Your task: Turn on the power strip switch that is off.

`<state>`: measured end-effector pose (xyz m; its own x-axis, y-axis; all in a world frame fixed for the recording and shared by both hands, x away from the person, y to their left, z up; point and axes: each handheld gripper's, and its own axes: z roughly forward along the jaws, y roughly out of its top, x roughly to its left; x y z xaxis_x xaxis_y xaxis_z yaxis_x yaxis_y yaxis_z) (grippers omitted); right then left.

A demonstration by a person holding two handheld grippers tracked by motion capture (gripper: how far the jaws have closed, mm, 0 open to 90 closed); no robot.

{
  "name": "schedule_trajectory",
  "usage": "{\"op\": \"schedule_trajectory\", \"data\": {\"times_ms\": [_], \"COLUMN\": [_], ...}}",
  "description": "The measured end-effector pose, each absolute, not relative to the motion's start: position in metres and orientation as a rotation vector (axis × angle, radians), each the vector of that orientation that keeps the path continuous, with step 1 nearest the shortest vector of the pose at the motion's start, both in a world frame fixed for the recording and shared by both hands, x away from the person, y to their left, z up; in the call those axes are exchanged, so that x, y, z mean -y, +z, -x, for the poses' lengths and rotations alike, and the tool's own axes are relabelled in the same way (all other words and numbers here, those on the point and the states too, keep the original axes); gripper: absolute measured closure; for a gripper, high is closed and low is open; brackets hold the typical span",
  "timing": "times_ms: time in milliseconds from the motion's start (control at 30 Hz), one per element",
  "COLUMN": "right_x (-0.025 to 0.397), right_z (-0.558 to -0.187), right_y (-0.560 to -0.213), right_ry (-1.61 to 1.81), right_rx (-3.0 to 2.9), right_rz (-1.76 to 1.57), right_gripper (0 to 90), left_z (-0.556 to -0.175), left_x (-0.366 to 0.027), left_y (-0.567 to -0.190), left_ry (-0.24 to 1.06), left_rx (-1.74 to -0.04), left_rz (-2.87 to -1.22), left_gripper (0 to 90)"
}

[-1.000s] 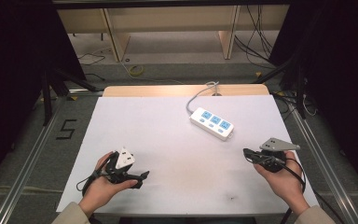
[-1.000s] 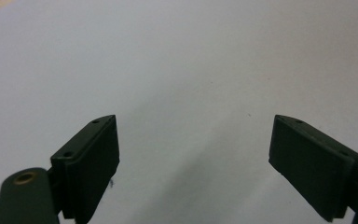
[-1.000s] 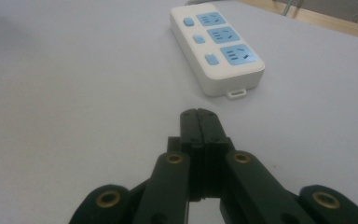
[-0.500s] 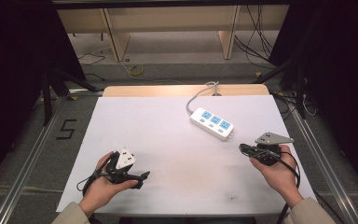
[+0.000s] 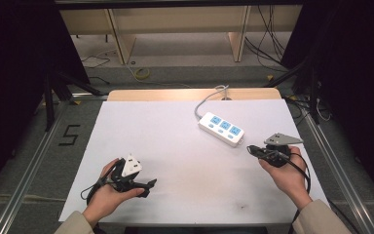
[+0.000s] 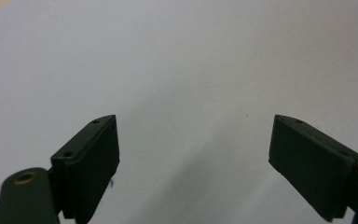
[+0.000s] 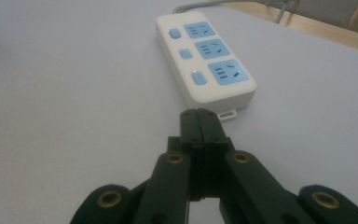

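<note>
The power strip (image 7: pixel 204 59) looks like smooth, slightly glossy white plastic with matt blue socket faces. The counter (image 5: pixel 175 146) carries a smooth, matt white sheet, perhaps paper, over pale wood at its far edge. The right gripper (image 7: pixel 198 122) is matt black plastic with brass-coloured metal rivets; the left gripper (image 6: pixel 193 163) has matt black pads.

We see a white-covered bench (image 5: pixel 175 131) | on it lies a white power strip (image 5: pixel 222 128), far right | cord (image 5: pixel 205 99) runs off the back edge
</note>
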<state>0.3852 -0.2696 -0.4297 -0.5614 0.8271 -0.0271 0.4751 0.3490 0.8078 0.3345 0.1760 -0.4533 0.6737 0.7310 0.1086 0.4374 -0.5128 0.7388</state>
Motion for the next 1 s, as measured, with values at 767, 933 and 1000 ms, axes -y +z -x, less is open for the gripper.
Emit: {"op": "schedule_trajectory", "data": {"times_ms": [767,933,1000], "right_x": [0.261,0.260,0.259], "right_z": [-0.403,-0.405,-0.406], "right_y": [-0.429,-0.428,-0.428], "right_ry": [1.066,1.066,1.065], "right_rx": [-2.191,-2.192,-2.193], "right_rz": [-1.139,-1.138,-1.139], "right_gripper": [90.0,90.0,90.0], "left_z": [-0.334,-0.334,-0.334], "left_x": [-0.176,-0.176,-0.176], "left_y": [-0.453,-0.453,-0.453], "left_ry": [0.538,0.537,0.538], "left_rx": [-0.897,-0.897,-0.897], "left_rz": [-2.184,-2.183,-2.183], "left_gripper": [15.8,15.8,15.8]}}
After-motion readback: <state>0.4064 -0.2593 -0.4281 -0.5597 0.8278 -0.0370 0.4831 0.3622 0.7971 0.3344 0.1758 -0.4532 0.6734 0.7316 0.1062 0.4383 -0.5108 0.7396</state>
